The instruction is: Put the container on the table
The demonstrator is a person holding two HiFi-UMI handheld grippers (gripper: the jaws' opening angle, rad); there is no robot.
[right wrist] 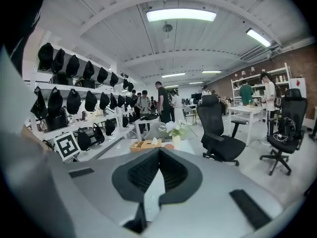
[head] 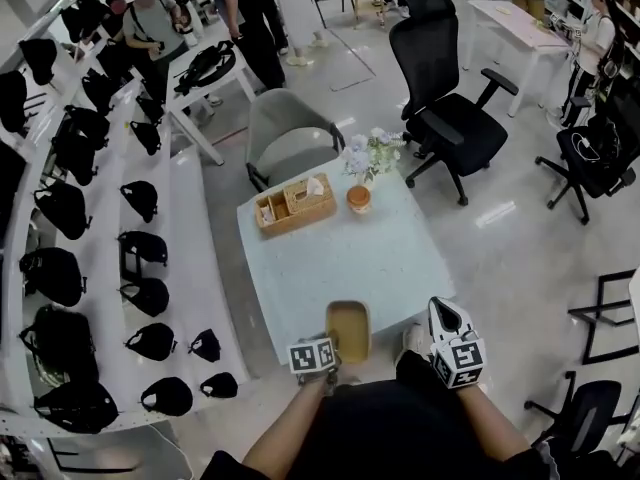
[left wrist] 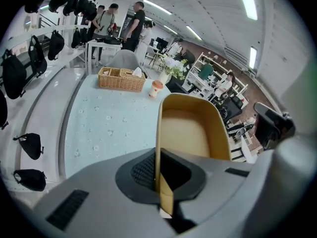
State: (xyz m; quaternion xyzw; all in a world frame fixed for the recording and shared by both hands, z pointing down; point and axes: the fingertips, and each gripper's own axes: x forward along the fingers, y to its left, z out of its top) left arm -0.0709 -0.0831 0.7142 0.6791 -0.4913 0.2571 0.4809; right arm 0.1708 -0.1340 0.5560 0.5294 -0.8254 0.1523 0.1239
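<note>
A tan open-topped container (head: pixel 347 330) hangs over the near edge of the pale blue table (head: pixel 330 263). My left gripper (head: pixel 328 348) is shut on the container's near left wall. In the left gripper view that thin wall (left wrist: pixel 157 148) stands pinched between the black pads, and the container's hollow (left wrist: pixel 190 128) opens beyond them over the table (left wrist: pixel 109 123). My right gripper (head: pixel 444 310) hovers off the table's near right corner. Its jaws (right wrist: pixel 158 152) are shut with nothing between them.
At the table's far end stand a wicker basket (head: pixel 294 204), an orange cup (head: pixel 358 199) and a vase of flowers (head: pixel 372 151). A grey chair (head: pixel 290 133) and a black office chair (head: pixel 445 108) stand behind it. Shelves of black bags (head: pixel 80 268) run along the left. People stand at the back.
</note>
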